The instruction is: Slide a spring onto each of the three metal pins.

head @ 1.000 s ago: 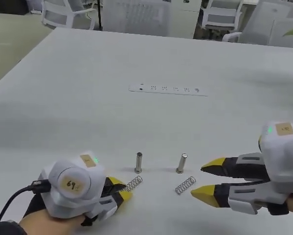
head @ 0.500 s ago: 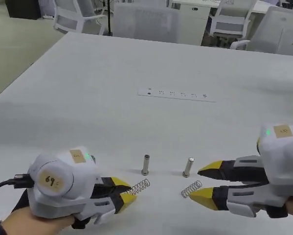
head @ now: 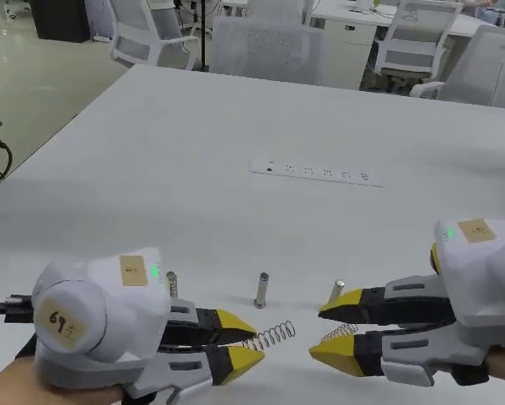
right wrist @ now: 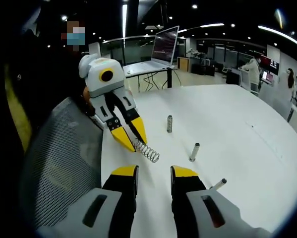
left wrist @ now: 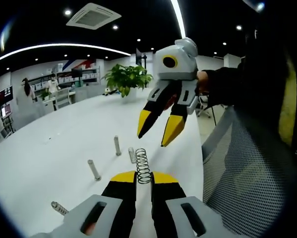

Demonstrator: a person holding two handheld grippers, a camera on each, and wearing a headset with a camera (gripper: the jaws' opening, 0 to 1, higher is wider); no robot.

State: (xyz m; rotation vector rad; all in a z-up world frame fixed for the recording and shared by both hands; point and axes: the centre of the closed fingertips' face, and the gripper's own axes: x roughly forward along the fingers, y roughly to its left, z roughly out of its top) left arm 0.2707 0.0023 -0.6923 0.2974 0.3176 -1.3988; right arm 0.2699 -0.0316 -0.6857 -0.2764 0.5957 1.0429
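- Head view: the left gripper (head: pixel 235 342) is clamped on one end of a spring (head: pixel 273 335), which juts out just below the middle pin (head: pixel 262 289). The right gripper (head: pixel 321 333) stands wide, right of that pin, with a loose spring (head: pixel 341 332) at its tips.
- Left gripper view: gripped only by its end, the spring could buckle or pop free if it meets the middle pin off-centre.
- Right gripper view: beyond the middle pin, the far pin (right wrist: pixel 169 123) already wears a spring. A second ago, the held spring lay on the table (head: pixel 235 126) below the middle pin.

We see white bodies and yellow-tipped black jaws on our left claw (head: pixel 257 341) and right claw (head: pixel 318 333). At the left claw's tips is a silvery coiled wire spring (head: pixel 273 335), with shiny grey metal pins (head: pixel 261 289) beyond on the plain white desk (head: pixel 235 126).
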